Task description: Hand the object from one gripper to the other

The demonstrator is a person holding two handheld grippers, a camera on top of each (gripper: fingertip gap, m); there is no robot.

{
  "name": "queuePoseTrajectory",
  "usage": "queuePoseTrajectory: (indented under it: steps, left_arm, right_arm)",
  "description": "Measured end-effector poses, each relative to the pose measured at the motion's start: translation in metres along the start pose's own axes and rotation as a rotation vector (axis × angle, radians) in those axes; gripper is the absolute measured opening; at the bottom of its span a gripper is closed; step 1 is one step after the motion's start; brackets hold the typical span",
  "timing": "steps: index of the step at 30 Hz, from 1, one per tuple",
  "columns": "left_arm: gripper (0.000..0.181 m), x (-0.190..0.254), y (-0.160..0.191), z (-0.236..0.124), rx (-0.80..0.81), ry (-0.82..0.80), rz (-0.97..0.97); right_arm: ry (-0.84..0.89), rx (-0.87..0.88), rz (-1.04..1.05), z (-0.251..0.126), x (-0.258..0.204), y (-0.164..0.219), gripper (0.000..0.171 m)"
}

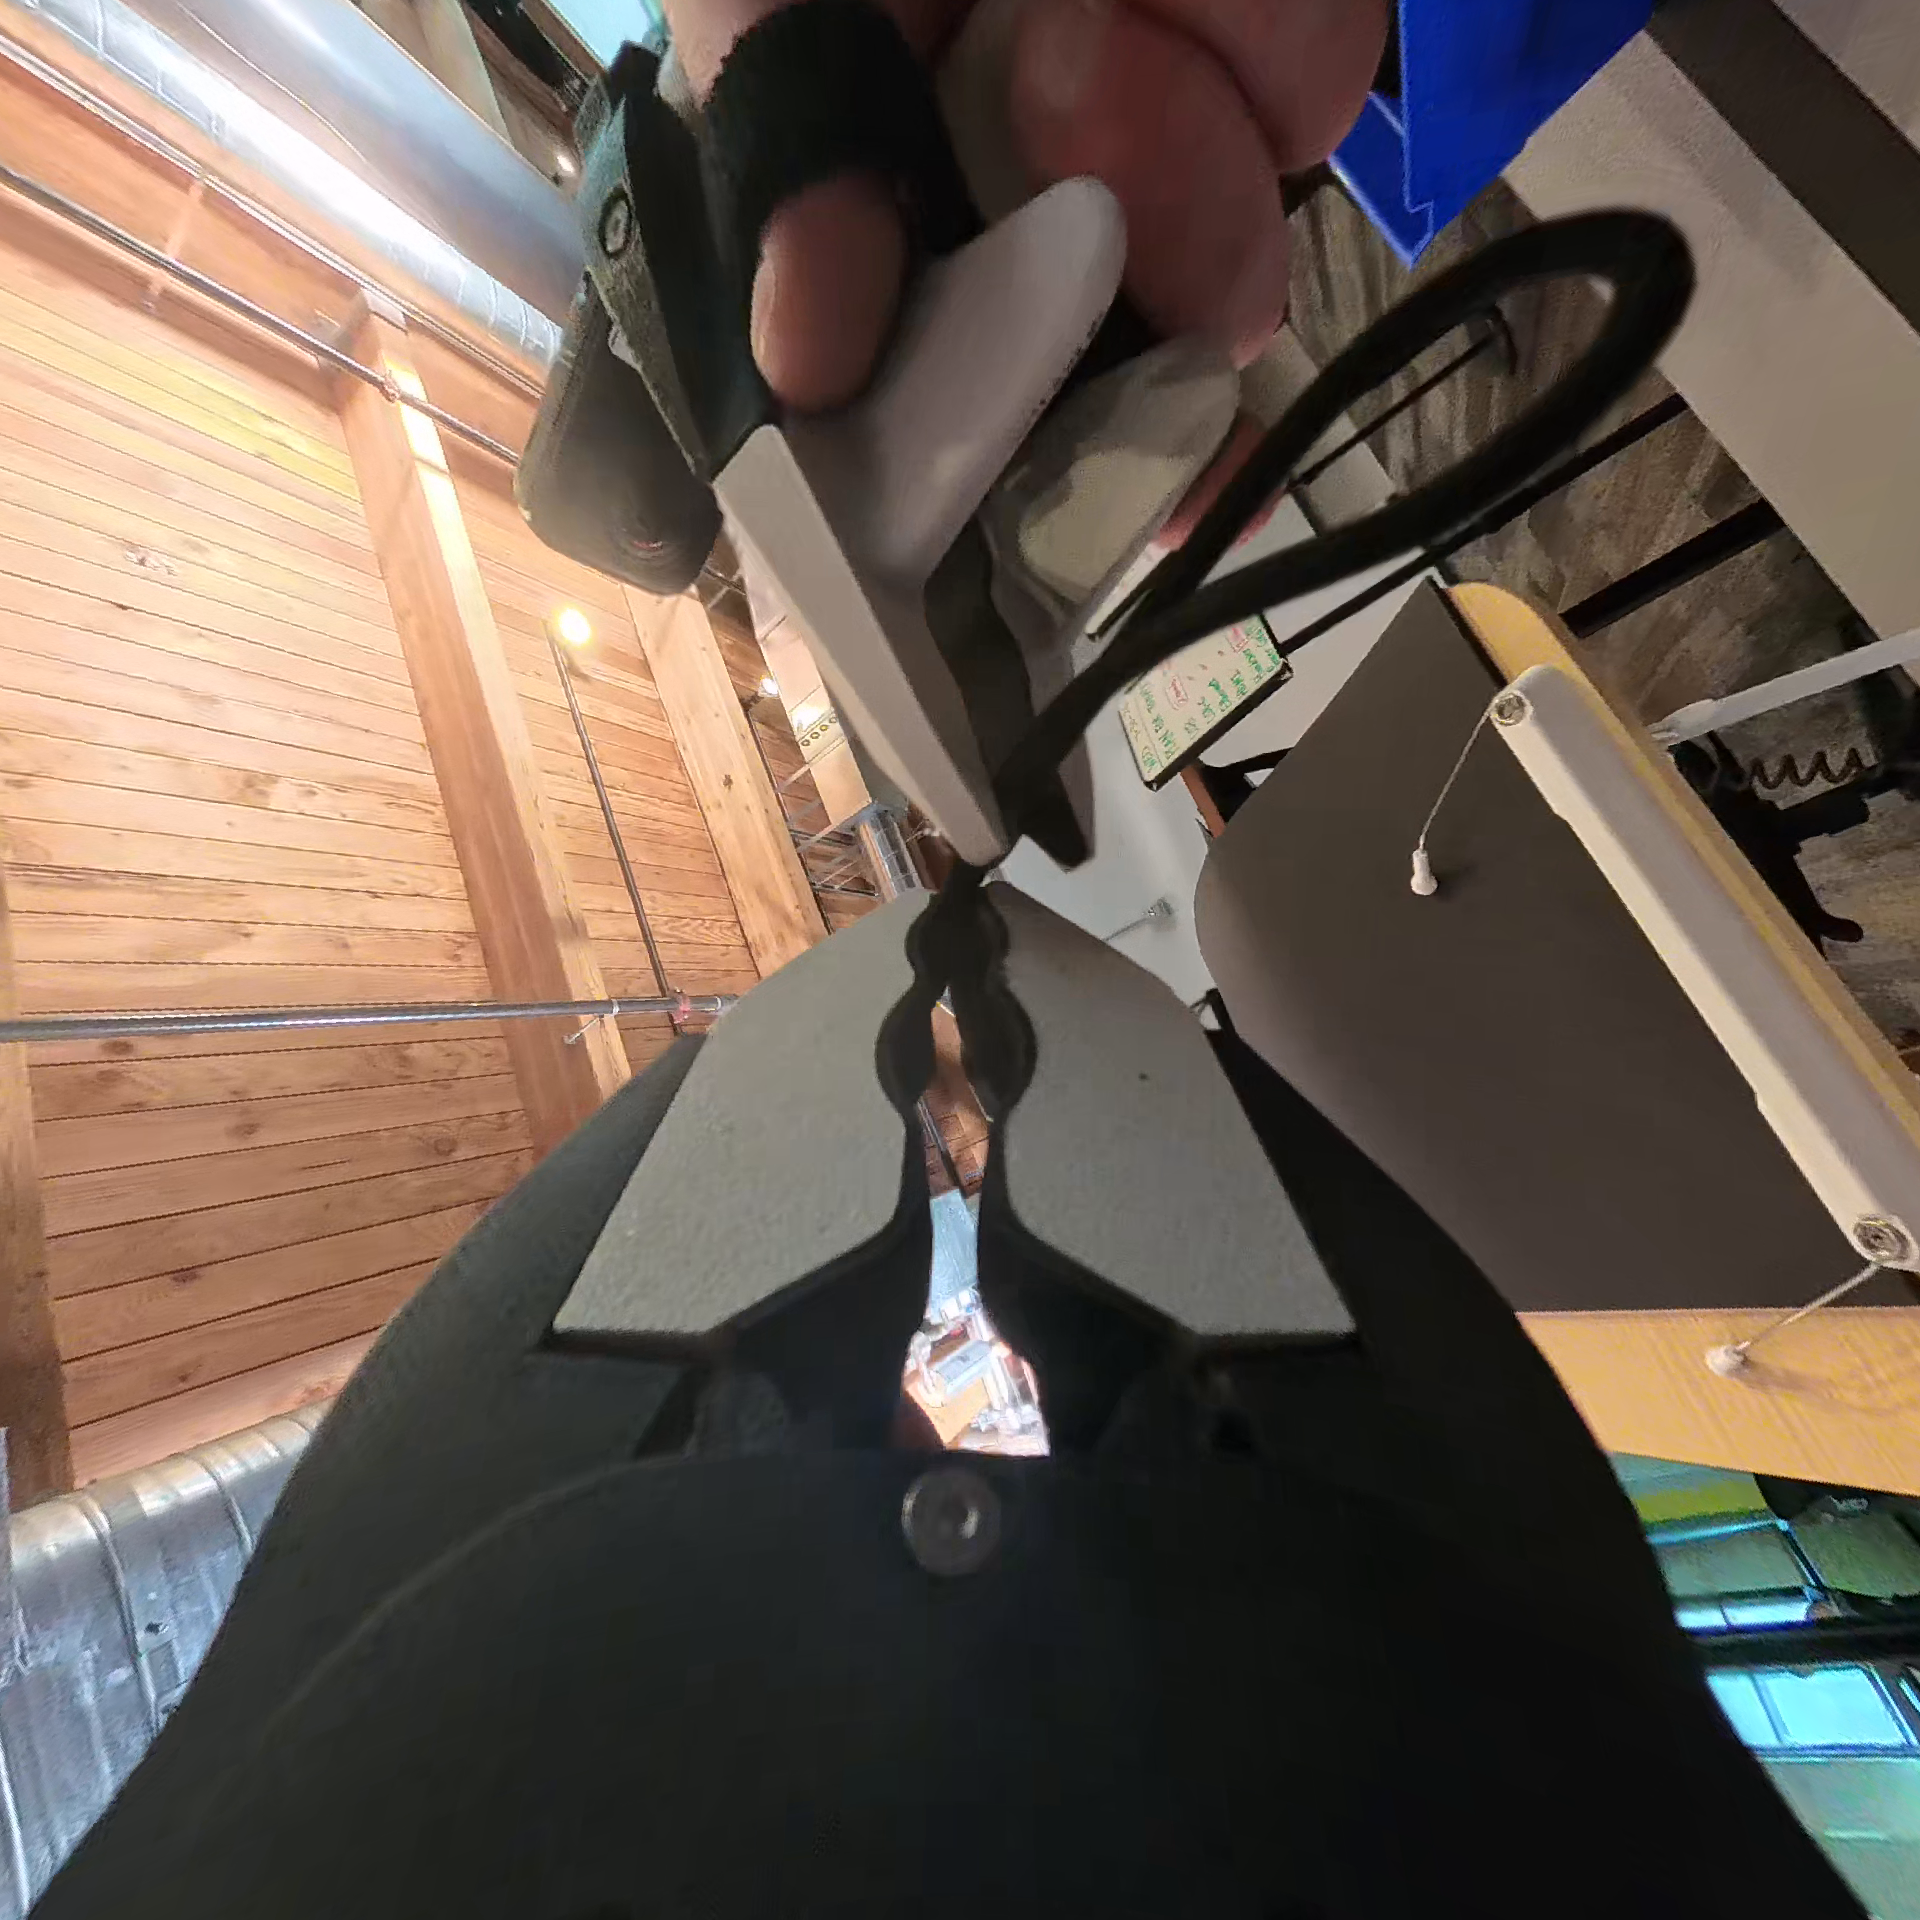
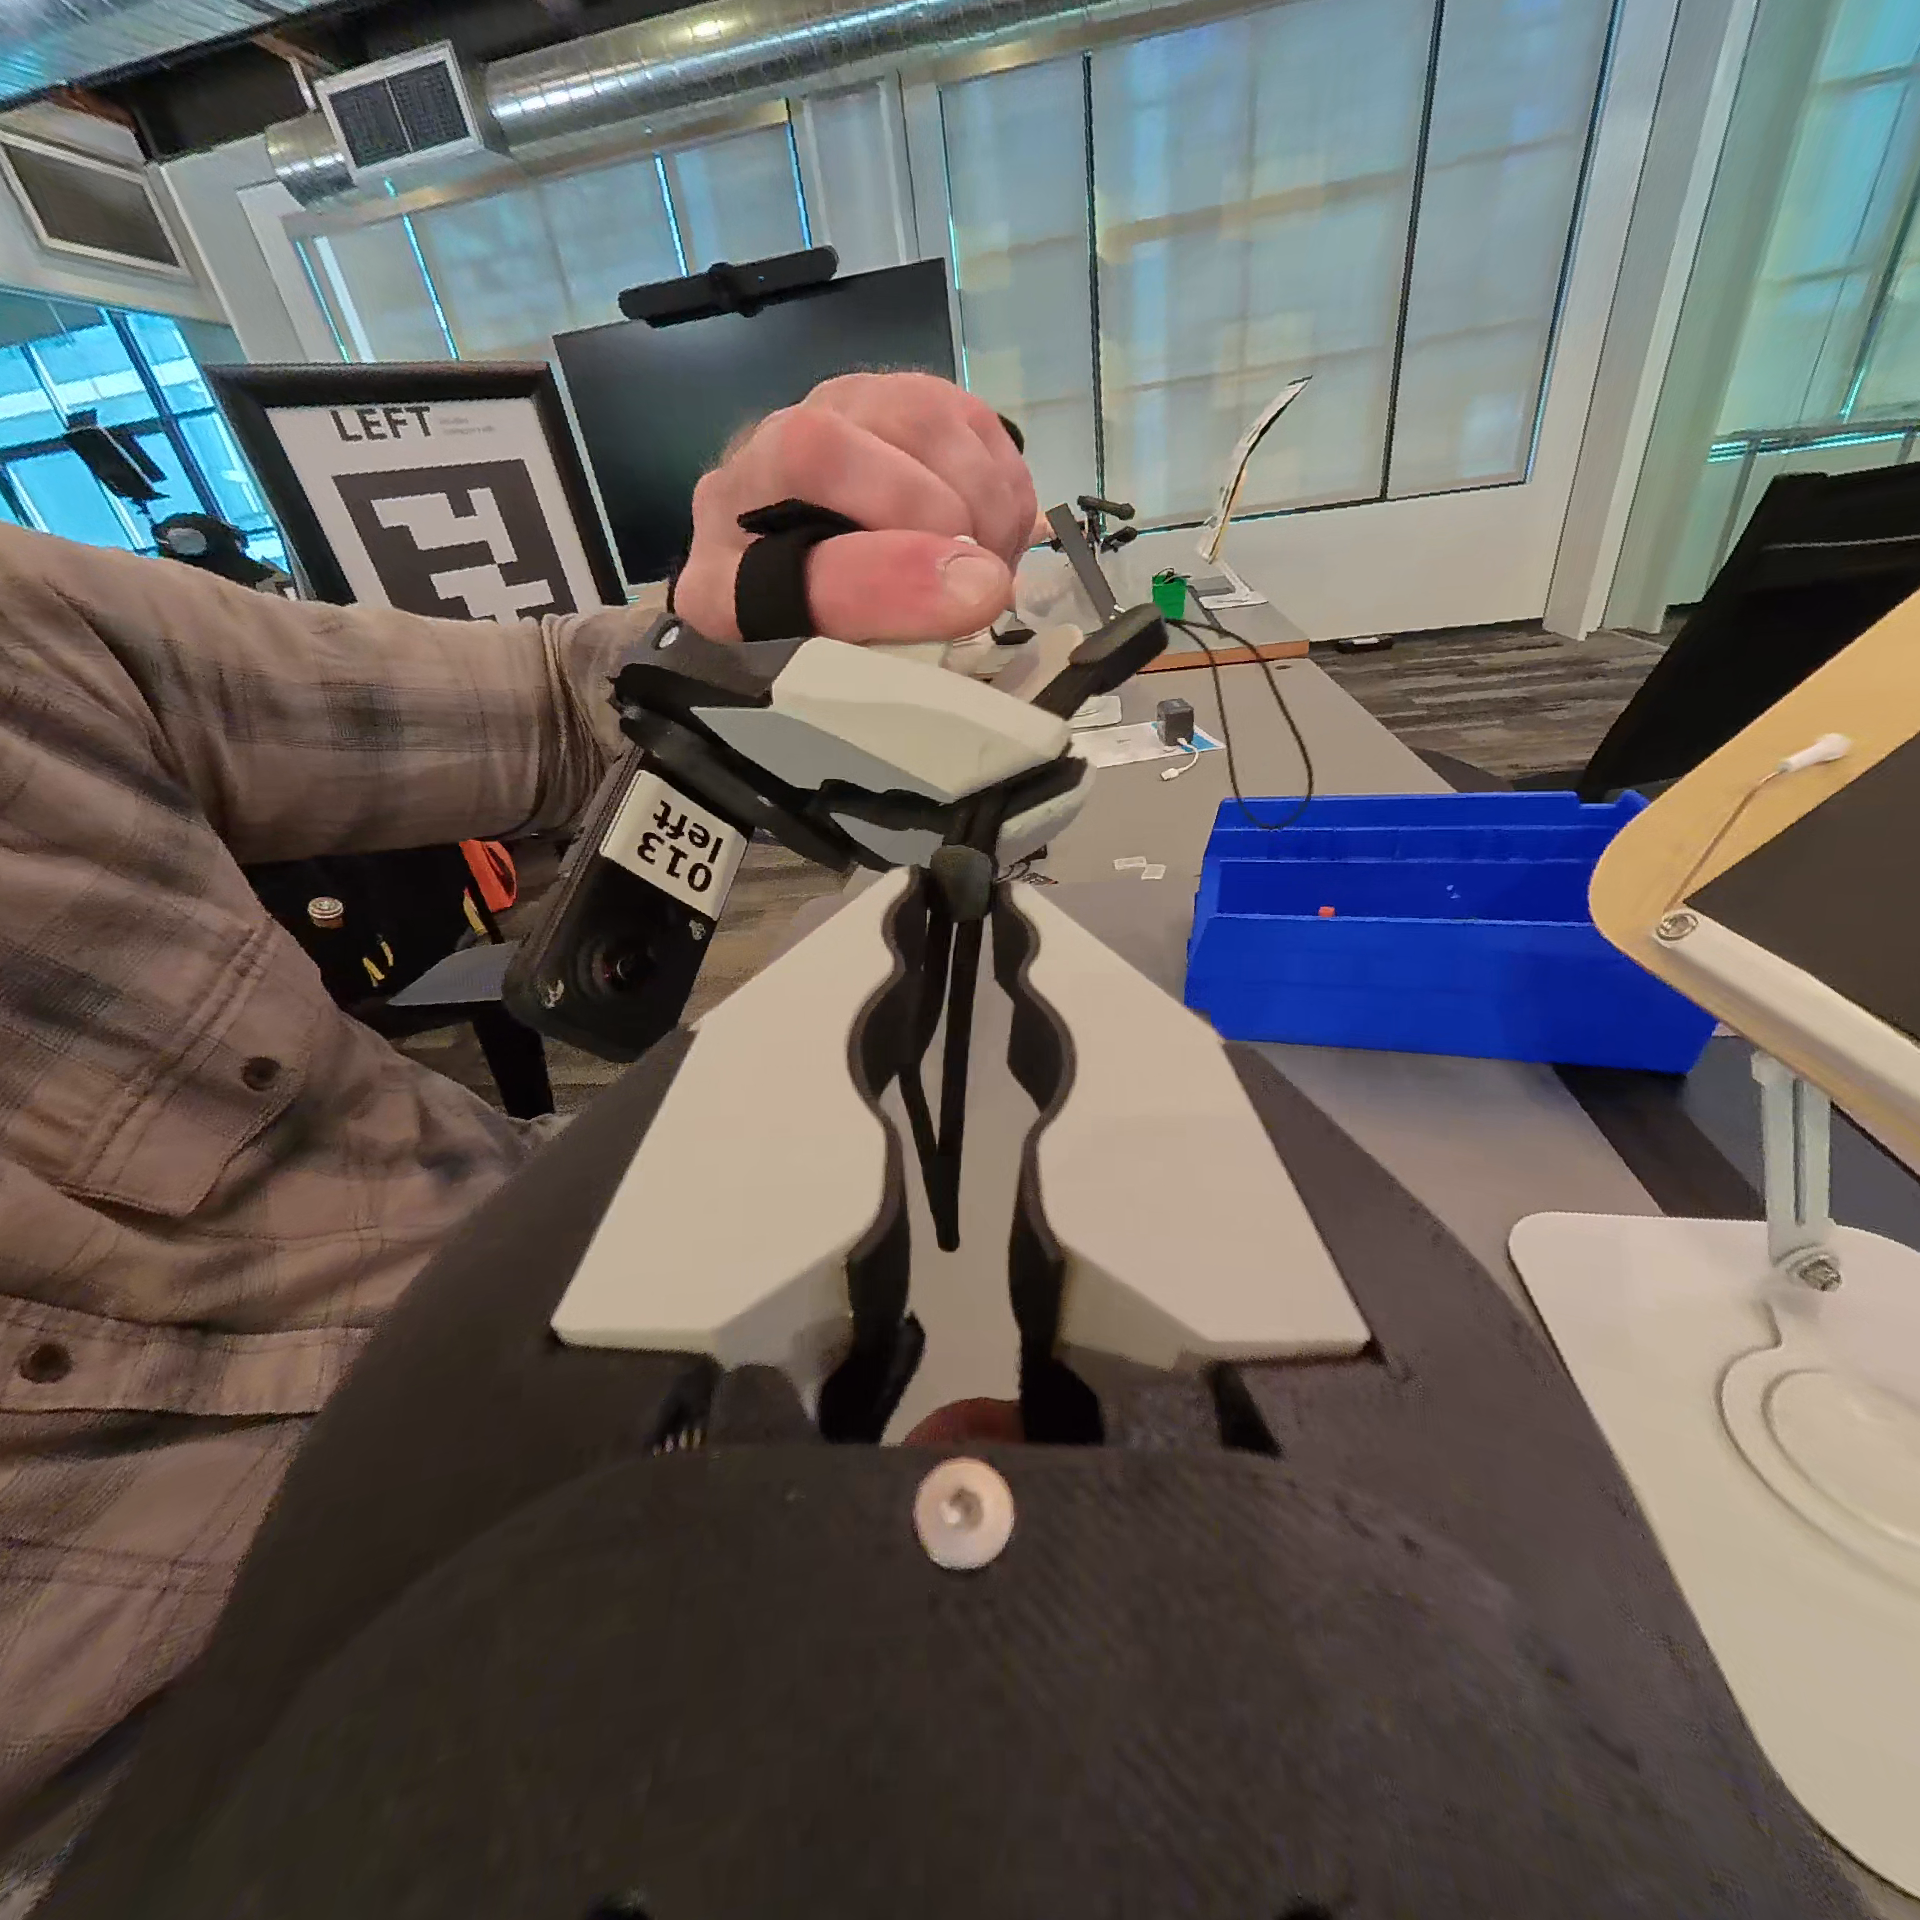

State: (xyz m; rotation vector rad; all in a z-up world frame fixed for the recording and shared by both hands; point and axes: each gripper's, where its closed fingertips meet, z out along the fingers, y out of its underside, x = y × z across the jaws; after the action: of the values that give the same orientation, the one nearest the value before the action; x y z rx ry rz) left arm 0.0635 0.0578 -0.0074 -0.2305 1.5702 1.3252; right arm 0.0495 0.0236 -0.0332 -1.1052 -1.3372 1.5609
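As grippers meet tip-to-tip, left gripper [image 2: 961,831] pinching black cord [image 2: 951,1039], right gripper [image 2: 956,997] parted.

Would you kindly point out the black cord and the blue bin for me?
black cord [image 2: 957,1039], right wrist view, on its strand between the jaws
blue bin [image 2: 1455,992], right wrist view, on its front wall
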Motion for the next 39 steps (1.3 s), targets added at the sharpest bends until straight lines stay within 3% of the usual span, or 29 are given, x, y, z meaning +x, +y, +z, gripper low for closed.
queuePoseTrajectory:
  steps: [9,18,21,24,30,36,39]
  left_arm:
    - [0.004,-0.004,0.003,-0.002,-0.004,-0.037,-0.022]
    - [0.039,-0.012,0.023,-0.005,-0.072,0.002,-0.243]
    - [0.038,-0.019,0.037,-0.014,-0.107,-0.005,-0.363]
    - [0.033,-0.003,0.061,-0.023,-0.206,0.028,-0.434]
    - [0.031,0.062,0.099,-0.041,-0.387,0.155,-0.508]
    - [0.031,0.117,0.125,-0.06,-0.533,0.293,-0.632]
    - [0.031,0.14,0.144,-0.072,-0.612,0.345,-0.7]
  right_arm:
    - [0.008,0.036,-0.039,0.003,-0.002,-0.005,0.008]
    - [0.196,-0.009,-0.166,-0.022,0.022,-0.018,0.008]
    - [0.415,-0.124,-0.312,-0.062,0.049,-0.027,0.008]
    - [0.701,-0.372,-0.411,-0.131,0.083,-0.022,0.009]
    - [1.106,-0.565,-0.254,-0.28,0.125,-0.008,0.008]
    - [1.26,-0.835,0.029,-0.379,0.141,0.067,0.009]
    - [1.265,-0.968,0.147,-0.406,0.142,0.106,0.009]
